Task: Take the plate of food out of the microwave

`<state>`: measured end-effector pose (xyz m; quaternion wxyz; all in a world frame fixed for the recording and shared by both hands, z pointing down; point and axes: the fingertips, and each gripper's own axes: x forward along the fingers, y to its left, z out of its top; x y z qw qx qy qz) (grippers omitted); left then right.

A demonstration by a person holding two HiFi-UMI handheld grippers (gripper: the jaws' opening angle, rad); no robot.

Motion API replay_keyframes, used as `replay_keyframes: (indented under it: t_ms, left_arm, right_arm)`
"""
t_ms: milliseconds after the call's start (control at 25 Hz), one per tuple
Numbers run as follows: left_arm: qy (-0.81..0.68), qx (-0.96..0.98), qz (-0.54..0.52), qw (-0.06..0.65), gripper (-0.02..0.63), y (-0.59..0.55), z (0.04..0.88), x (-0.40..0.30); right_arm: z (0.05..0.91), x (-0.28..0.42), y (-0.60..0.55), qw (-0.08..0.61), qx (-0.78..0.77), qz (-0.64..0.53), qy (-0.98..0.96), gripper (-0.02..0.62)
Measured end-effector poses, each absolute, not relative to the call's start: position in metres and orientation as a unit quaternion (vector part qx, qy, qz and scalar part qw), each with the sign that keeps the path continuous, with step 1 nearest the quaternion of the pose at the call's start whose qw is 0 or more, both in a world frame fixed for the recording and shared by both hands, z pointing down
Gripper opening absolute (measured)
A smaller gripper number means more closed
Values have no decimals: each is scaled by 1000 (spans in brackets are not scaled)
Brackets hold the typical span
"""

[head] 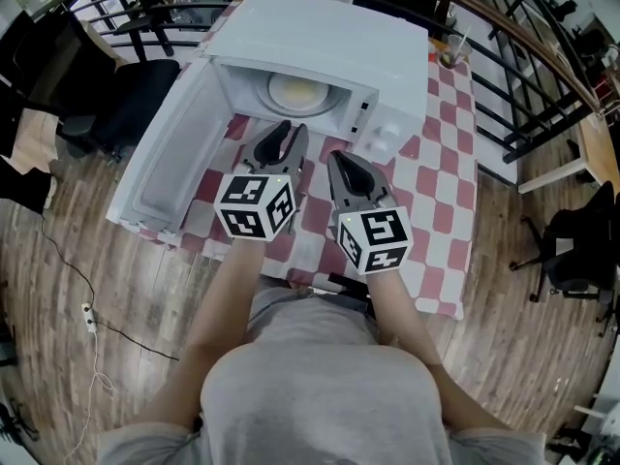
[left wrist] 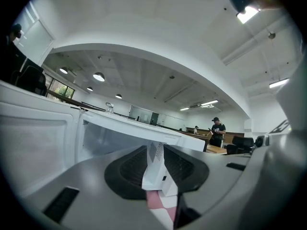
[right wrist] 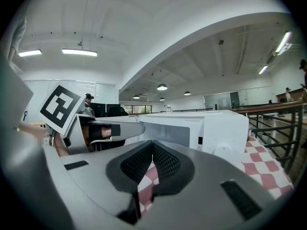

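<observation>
The white microwave (head: 325,37) stands on the checkered table, its door (head: 170,153) swung wide to the left. Inside lies a pale plate of food (head: 298,92) on the turntable. My left gripper (head: 288,130) hovers just in front of the cavity, jaws a little apart with nothing between them; in its own view the left gripper (left wrist: 156,150) faces the microwave's front (left wrist: 120,133). My right gripper (head: 339,158) is beside it, slightly nearer me, and shut on nothing. In its own view the right gripper (right wrist: 152,145) faces the microwave (right wrist: 211,128).
The table (head: 441,168) has a red-and-white checkered cloth. A glass with a drink (head: 450,51) stands at the back right. A black railing (head: 542,76) runs along the right, chairs (head: 572,245) stand around, and a cable (head: 73,289) lies on the wooden floor.
</observation>
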<state>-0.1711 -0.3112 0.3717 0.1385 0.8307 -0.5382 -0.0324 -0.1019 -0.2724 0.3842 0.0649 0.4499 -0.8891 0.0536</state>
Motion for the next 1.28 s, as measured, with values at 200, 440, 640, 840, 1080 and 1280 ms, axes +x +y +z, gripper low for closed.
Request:
replay_keyframes:
  t_ms: [200, 440, 640, 840, 1080, 1280]
  left_arm:
    - [-517, 831, -68, 194, 185, -327, 380, -177]
    - [-491, 825, -102, 261, 256, -345, 393, -176]
    - [-486, 816, -108, 293, 252, -362, 411, -180]
    - [-484, 796, -117, 345, 230, -377, 435, -187]
    - [-477, 773, -130, 398, 227, -394, 462, -193]
    - [-478, 734, -154, 457, 284, -405, 486, -200]
  right_arm:
    - [387, -104, -285, 66, 456, 59, -885, 26]
    - [395, -102, -300, 67, 466, 70, -880, 26]
    - [404, -100, -313, 71, 474, 80, -874, 26]
    - [410, -100, -325, 76, 478, 90, -871, 26]
    - [422, -102, -335, 88, 480, 99, -867, 26]
    - [435, -102, -341, 100, 484, 109, -862, 26]
